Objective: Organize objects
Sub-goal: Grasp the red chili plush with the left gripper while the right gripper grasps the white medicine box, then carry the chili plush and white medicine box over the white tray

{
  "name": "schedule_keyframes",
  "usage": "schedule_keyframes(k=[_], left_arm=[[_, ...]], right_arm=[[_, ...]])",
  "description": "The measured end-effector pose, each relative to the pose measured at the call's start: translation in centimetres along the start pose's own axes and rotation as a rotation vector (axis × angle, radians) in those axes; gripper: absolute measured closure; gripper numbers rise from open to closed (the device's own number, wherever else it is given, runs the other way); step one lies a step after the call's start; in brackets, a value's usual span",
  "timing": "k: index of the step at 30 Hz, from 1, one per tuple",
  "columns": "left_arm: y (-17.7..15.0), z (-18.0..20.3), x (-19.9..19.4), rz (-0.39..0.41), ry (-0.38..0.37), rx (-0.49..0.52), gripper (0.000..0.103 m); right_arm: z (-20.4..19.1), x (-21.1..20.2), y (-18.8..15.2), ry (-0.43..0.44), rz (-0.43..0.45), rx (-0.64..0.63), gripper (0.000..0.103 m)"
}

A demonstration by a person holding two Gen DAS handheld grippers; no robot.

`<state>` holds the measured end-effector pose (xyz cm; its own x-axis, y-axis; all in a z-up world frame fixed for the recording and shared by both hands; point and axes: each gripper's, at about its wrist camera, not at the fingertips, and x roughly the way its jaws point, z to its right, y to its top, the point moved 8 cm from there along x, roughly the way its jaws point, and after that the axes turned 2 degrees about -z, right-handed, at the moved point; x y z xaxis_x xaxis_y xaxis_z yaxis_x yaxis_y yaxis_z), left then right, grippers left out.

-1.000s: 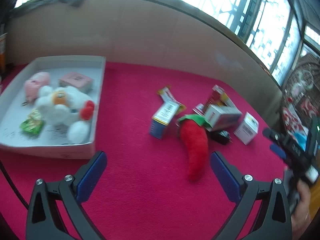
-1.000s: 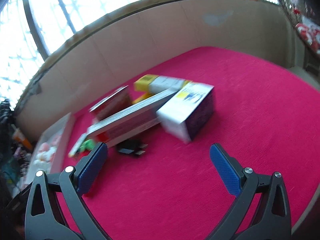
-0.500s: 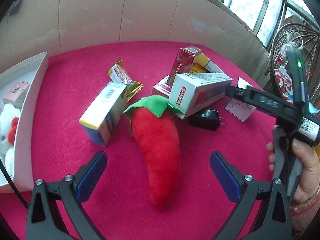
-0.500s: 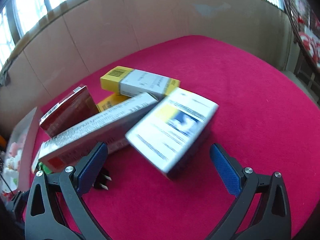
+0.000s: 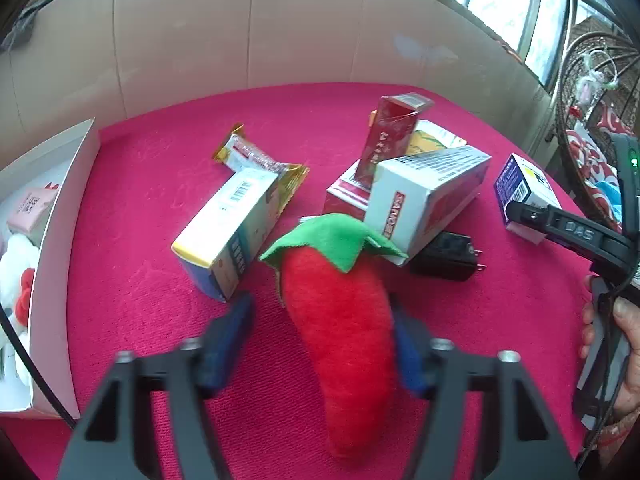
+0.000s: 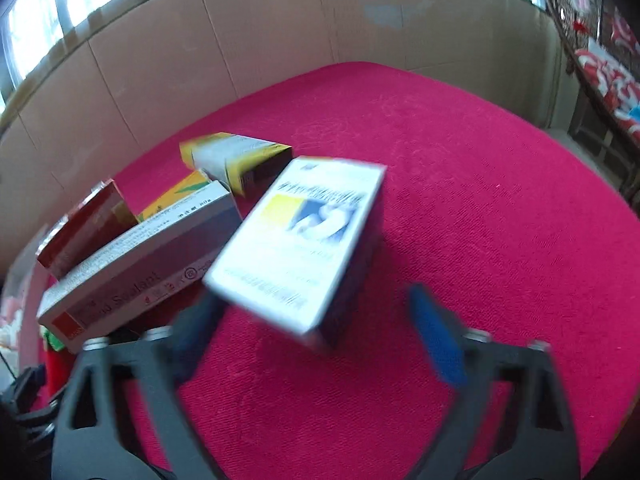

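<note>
Both claws tilt downward, closing: left straddles red plush (ungripped), right brackets white box.

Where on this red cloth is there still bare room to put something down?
Free: the wide cloth to the right of the white-and-blue box, and the strip between the white tray and the snack bar. Crowded: the boxes piled around the plush chili.

Surroundings, non-task items
Tabletop covered in magenta-red cloth; tan cardboard panels standing along its far edge; bright windows above them; dark wire basket with red-and-white fabric at the right.
</note>
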<state>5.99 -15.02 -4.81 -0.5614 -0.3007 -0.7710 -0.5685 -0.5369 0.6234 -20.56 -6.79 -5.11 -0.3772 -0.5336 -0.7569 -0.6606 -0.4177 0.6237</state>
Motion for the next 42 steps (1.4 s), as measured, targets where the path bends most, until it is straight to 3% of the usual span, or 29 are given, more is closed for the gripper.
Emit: schedule_keyframes(k=[4, 10, 15, 23, 30, 42], left_arm=[[-0.2, -0.3, -0.2, 0.002, -0.006, 0.024, 0.061], [-0.1, -0.9, -1.6, 0.059, -0.06, -0.016, 0.066], [-0.4, -0.7, -3.2, 0.107, -0.09, -0.013, 0.067], [-0.2, 0.2, -4.9, 0.154, -0.125, -0.022, 0.067], [0.0, 0.8, -6.7, 0.201, -0.134, -0.01, 0.067], [0.7, 0.0, -10.1, 0.292, -0.137, -0.032, 0.067]], right_arm=[[-0.3, -0.1, 0.1, 0.038, 0.0, -0.008, 0.042], [0.0, -1.7, -0.4, 0.07, 0.042, 0.007, 0.046], [-0.4, -4.5, -1.6, 0.117, 0.097, -0.007, 0.048], [-1.3, -8.1, -0.7, 0.255, 0.147, 0.048, 0.053], [-1.5, -10.3, -0.3, 0.309, 0.18, 0.05, 0.053], [-5.0, -14.1, -0.2, 0.421, 0.216, -0.023, 0.053]])
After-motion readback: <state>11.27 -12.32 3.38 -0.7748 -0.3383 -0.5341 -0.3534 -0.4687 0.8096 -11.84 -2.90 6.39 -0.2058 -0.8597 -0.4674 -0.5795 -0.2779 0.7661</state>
